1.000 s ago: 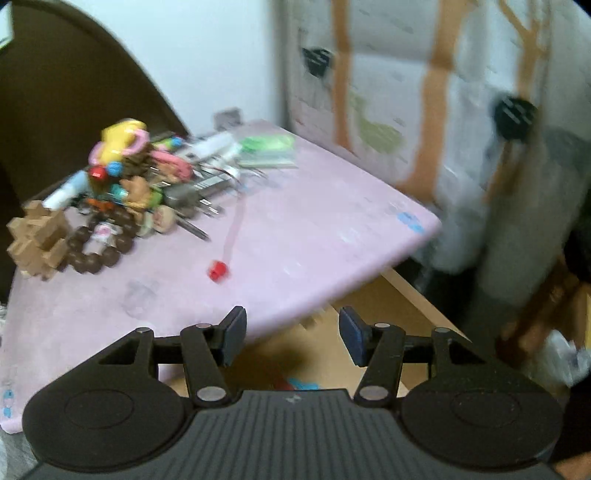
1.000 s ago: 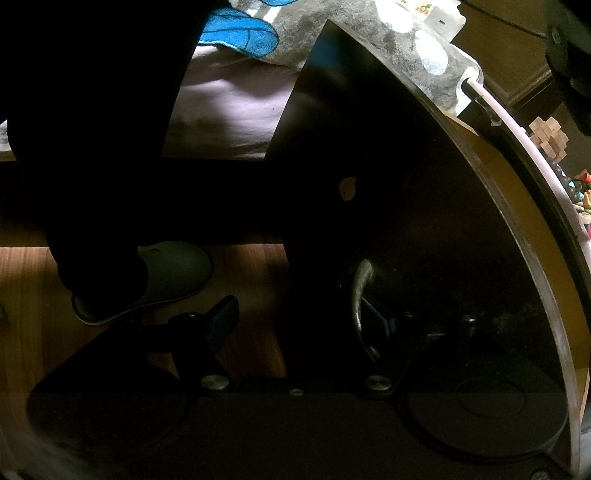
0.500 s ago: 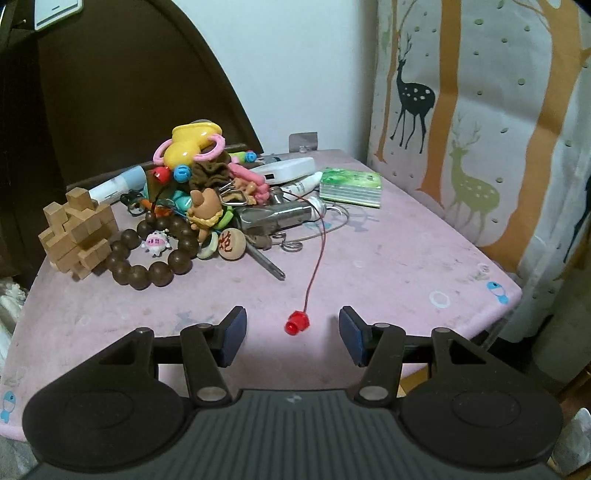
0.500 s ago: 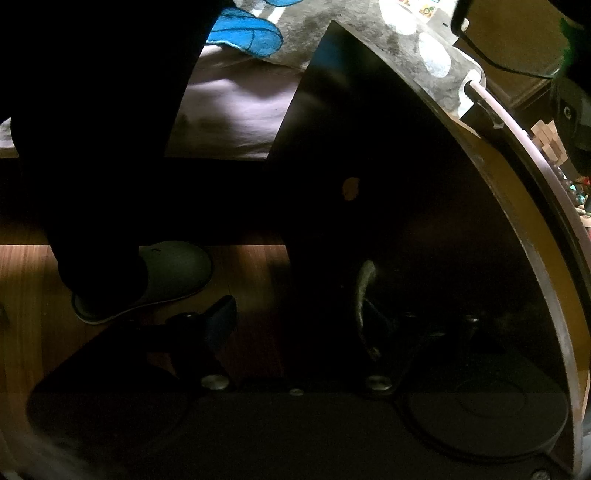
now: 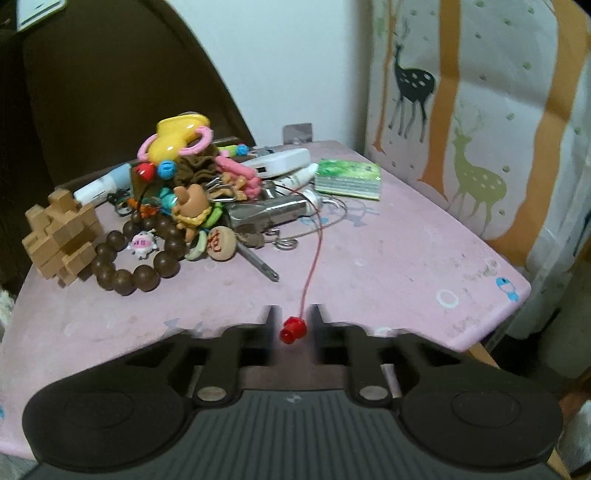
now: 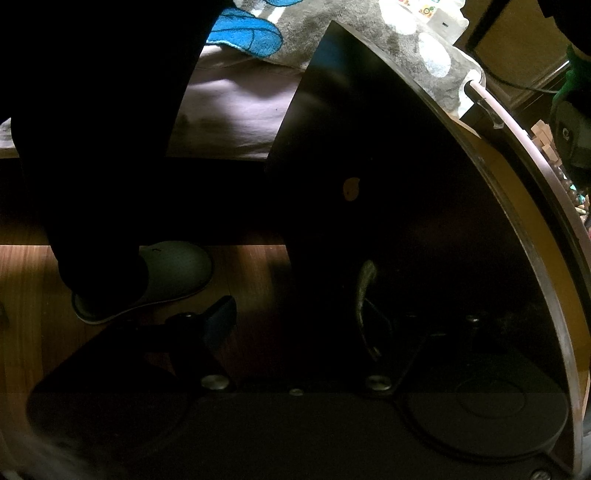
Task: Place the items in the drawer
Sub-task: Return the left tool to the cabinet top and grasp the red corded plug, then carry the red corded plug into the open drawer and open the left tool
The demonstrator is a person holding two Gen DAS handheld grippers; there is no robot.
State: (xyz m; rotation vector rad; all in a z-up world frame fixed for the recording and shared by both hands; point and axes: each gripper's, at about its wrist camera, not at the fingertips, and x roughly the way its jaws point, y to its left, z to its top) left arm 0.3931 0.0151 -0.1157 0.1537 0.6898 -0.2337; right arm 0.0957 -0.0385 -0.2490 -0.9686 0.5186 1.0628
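Observation:
A pile of small items lies on the pink tabletop (image 5: pixel 388 258): a wooden puzzle (image 5: pixel 61 238), a brown bead bracelet (image 5: pixel 136 258), a yellow toy (image 5: pixel 177 140), a green packet (image 5: pixel 349 179) and others. A thin red cord runs from the pile to a red bead (image 5: pixel 293 329). My left gripper (image 5: pixel 293 317) is down at the table with its fingers drawn in close on either side of that bead, slivers of gap still showing. In the dark right wrist view my right gripper (image 6: pixel 295 325) is open against the dark drawer front (image 6: pixel 369 147), its right finger by the metal handle (image 6: pixel 364 295).
A deer-print curtain (image 5: pixel 480 110) hangs right of the table and a dark chair back (image 5: pixel 110 92) stands behind the pile. Beside the drawer are wooden floor, a person's slippered foot (image 6: pixel 166 273) and a bed with a grey and blue blanket (image 6: pixel 258 33).
My left gripper swung from over the drawer onto the table, moved up to the red bead and narrowed its fingers around it. The right gripper stayed at the drawer handle.

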